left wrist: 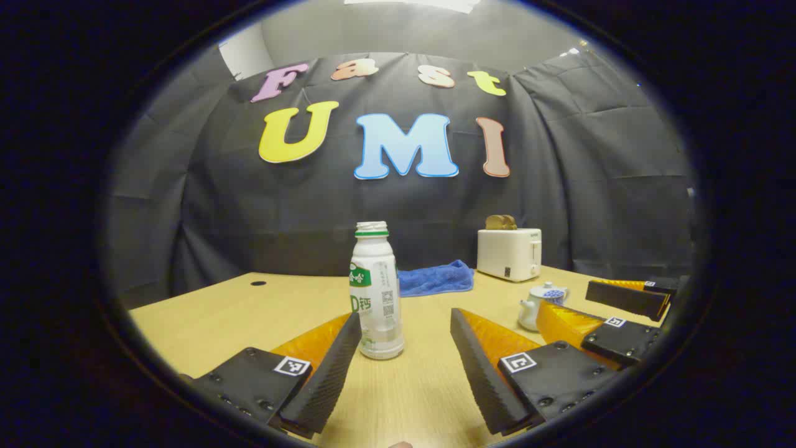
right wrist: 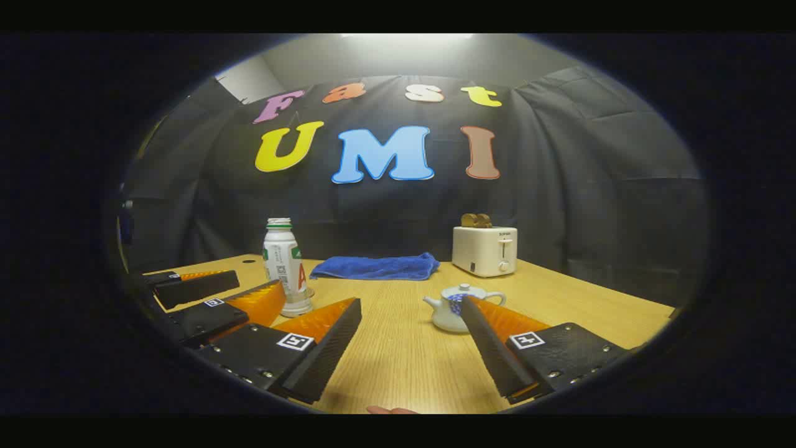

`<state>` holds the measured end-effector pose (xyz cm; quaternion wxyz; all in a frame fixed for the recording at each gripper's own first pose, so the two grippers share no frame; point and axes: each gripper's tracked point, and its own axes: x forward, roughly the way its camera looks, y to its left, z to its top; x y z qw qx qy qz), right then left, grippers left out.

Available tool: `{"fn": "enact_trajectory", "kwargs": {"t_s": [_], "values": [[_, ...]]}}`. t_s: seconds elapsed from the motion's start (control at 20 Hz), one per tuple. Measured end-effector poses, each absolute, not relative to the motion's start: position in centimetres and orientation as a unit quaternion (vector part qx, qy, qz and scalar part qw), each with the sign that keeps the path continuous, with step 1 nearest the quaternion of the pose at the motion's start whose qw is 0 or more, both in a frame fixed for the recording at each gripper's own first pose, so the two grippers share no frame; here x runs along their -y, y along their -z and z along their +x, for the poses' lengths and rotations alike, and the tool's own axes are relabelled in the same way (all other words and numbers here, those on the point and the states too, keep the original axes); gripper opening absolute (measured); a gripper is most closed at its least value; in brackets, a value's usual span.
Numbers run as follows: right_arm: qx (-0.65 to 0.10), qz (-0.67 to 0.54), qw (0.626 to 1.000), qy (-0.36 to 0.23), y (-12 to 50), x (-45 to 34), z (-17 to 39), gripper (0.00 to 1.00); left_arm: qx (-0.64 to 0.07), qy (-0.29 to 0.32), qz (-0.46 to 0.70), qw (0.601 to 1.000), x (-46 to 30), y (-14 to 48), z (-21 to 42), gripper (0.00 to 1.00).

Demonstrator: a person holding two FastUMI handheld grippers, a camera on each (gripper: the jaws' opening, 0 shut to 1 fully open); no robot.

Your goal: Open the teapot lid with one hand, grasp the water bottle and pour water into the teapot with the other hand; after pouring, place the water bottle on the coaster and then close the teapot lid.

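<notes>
— Where do things stand?

— Both claws hover low over the tabletop, each with its fingers spread apart and nothing between them. The left claw faces the water bottle, which stands upright, uncapped, just ahead of its left finger. The right claw faces the teapot, whose lid sits closed, partly behind that claw's right finger.

— So which step comes first?

— Judging by the task, the lid. The right claw should come down over the knob and pinch only that, lifting straight up so the pot does not slide.

— And the bottle?

— The left claw wants shifting so the bottle sits midway between its fingers, gripped around the body, not the neck. With no cap, tilting early would spill.

— The coaster?

— It cannot be made out for certain.
</notes>
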<state>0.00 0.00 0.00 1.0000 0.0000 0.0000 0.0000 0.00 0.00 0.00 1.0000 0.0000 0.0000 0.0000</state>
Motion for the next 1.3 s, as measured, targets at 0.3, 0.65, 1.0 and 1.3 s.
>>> {"fn": "enact_trajectory", "kwargs": {"t_s": [0.3,0.65,1.0,1.3], "values": [[0.001,0.001,1.0,-0.011,0.0,0.1,0.2,0.98,0.004,0.02,-0.002,1.0,0.8,-0.2,0.6,1.0],[0.0,0.0,0.999,-0.039,0.1,0.3,0.1,0.98,0.002,-0.018,-0.001,1.0,-0.7,-0.1,0.0,1.0],[-0.001,0.007,0.999,-0.044,0.1,0.7,0.9,0.98,0.0,-0.028,-0.001,1.0,-1.7,0.0,0.4,0.91],[-0.037,0.021,0.999,-0.023,0.0,3.9,5.0,0.98,0.005,-0.029,0.007,1.0,-2.5,-1.0,2.9,1.0]]}}
